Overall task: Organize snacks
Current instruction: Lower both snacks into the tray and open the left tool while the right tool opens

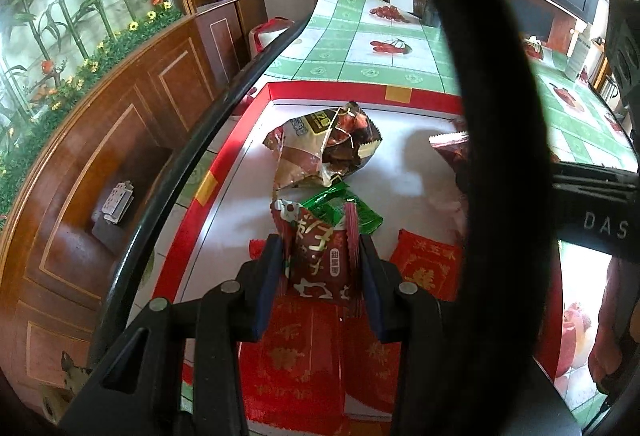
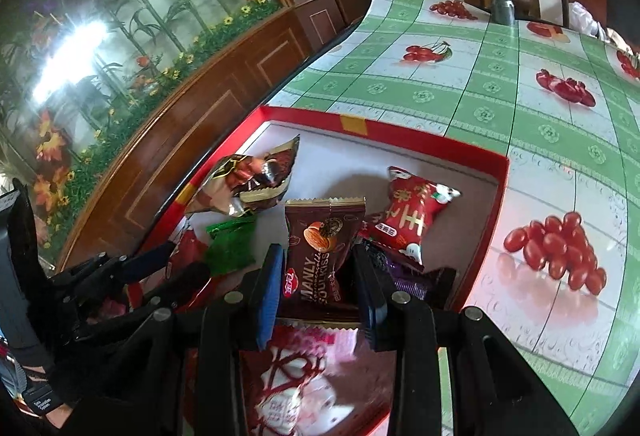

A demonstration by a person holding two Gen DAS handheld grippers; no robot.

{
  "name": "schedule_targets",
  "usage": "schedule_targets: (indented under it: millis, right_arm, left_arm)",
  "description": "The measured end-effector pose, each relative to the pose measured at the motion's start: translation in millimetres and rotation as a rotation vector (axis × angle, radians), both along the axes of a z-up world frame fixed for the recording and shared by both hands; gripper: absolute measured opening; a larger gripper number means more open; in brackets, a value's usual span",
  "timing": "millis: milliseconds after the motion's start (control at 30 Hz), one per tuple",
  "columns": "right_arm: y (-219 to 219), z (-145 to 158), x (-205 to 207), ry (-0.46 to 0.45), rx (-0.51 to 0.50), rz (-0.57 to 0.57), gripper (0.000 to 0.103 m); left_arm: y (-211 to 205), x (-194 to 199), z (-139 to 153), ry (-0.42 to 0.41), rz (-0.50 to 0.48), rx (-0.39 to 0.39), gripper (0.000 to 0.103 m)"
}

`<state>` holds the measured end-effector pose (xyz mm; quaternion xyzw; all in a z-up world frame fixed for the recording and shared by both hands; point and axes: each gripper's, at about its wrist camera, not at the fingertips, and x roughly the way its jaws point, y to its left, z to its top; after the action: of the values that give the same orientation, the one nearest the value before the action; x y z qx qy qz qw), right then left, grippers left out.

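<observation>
Two hand-held grippers work over one red box (image 2: 472, 156) on the worktop (image 2: 520, 108). The left hand-held gripper (image 1: 320, 256) pinches one dark red packet (image 1: 316, 260) above the box floor; the right hand-held gripper (image 2: 318, 272) pinches one brown packet (image 2: 324, 252). Loose in the box lie one crumpled foil bag (image 2: 244, 184), one green sachet (image 2: 232, 240), one red pillow packet (image 2: 408, 216) and one purple wrapper (image 2: 408, 284). Several flat red packets (image 1: 424, 268) lie beneath the left one; I cannot count them.
</observation>
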<state>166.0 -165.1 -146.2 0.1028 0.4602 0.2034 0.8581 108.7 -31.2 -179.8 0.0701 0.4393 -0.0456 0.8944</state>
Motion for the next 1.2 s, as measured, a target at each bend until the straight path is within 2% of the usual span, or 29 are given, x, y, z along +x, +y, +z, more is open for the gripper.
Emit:
schedule_targets:
  millis: [367, 567, 933, 1067, 1100, 1200]
  right_arm:
    - [12.5, -2.9, 14.3, 0.008, -0.029, 0.017, 0.033]
    - [9.1, -2.1, 14.8, 0.008, -0.012, 0.008, 0.035]
    - [-11.7, 18.4, -16.2, -0.04, 0.01, -0.027, 0.035]
    - [-19.4, 22.8, -27.9, -0.045, 0.025, -0.035, 0.035]
    - [-21.0, 23.6, -31.4, -0.045, 0.026, -0.034, 0.036]
    - [-23.1, 25.6, -38.5, -0.046, 0.024, -0.034, 0.042]
  left_arm:
    - [-5.9, 10.4, -2.6, 0.016, -0.004, 0.012, 0.04]
    - [-6.3, 10.7, -2.4, 0.017, -0.004, 0.014, 0.041]
    - [-13.6, 3.5, 2.2, 0.01, -0.005, 0.016, 0.047]
    - [-18.2, -2.1, 6.8, 0.003, -0.007, 0.022, 0.06]
    - [-18.8, -4.1, 8.3, -0.001, -0.006, 0.021, 0.065]
    - [-20.9, -9.4, 12.5, -0.012, -0.006, 0.02, 0.072]
